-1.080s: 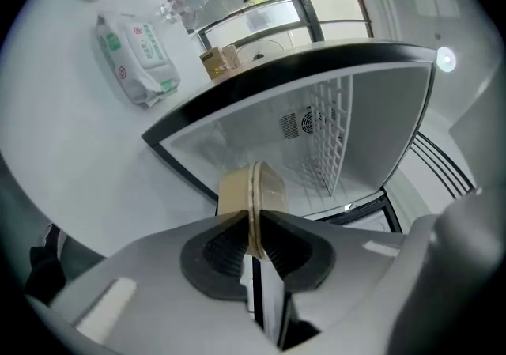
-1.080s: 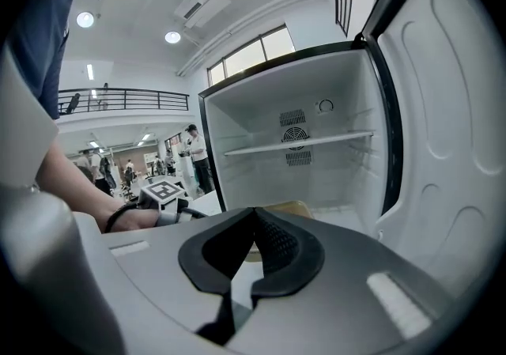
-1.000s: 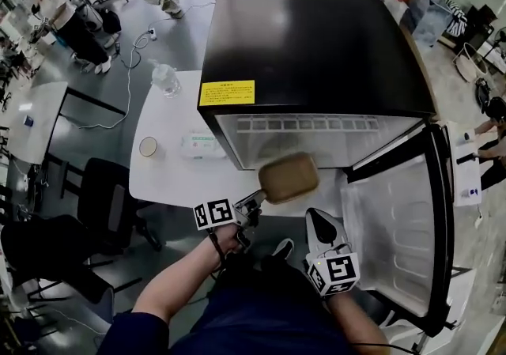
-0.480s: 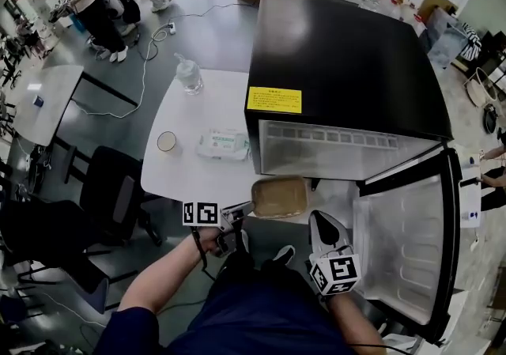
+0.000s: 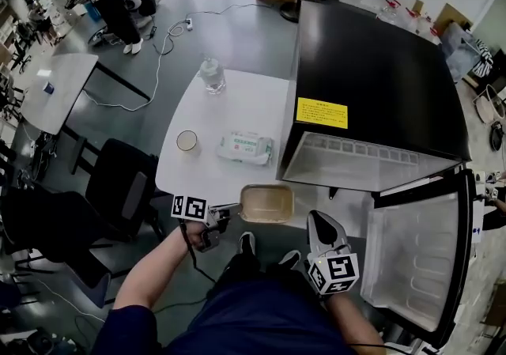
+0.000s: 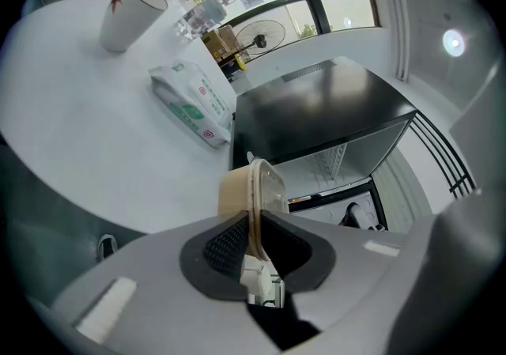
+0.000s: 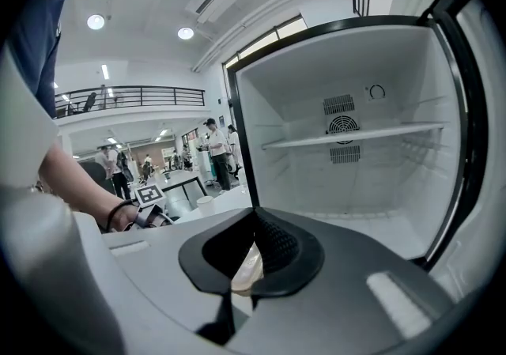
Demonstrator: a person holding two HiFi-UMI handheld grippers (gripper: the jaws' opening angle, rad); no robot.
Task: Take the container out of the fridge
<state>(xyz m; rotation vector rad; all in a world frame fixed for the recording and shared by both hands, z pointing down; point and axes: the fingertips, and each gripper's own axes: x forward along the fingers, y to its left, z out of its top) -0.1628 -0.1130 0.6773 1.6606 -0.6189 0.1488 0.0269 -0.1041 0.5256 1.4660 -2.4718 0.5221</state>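
A tan container (image 5: 267, 203) with a clear lid hangs level over the near edge of the white table (image 5: 229, 108), left of the fridge's open front. My left gripper (image 5: 227, 212) is shut on the container's left rim. In the left gripper view the container (image 6: 247, 191) stands edge-on between the pads of the left gripper (image 6: 253, 228). The black fridge (image 5: 371, 77) stands with its door (image 5: 411, 258) swung wide to the right. My right gripper (image 5: 319, 223) is shut and holds nothing, low before the fridge. Its own view shows the white fridge interior (image 7: 348, 156) with one shelf.
On the table lie a pack of wipes (image 5: 245, 146), a paper cup (image 5: 187, 141) and a water bottle (image 5: 211, 74). A dark chair (image 5: 118, 187) stands left of the table. Cables cross the floor beyond, where people stand at the far left.
The left gripper has carried the container leftward, away from the fridge opening, to the table's near edge. The right gripper keeps about the same spot in the picture.
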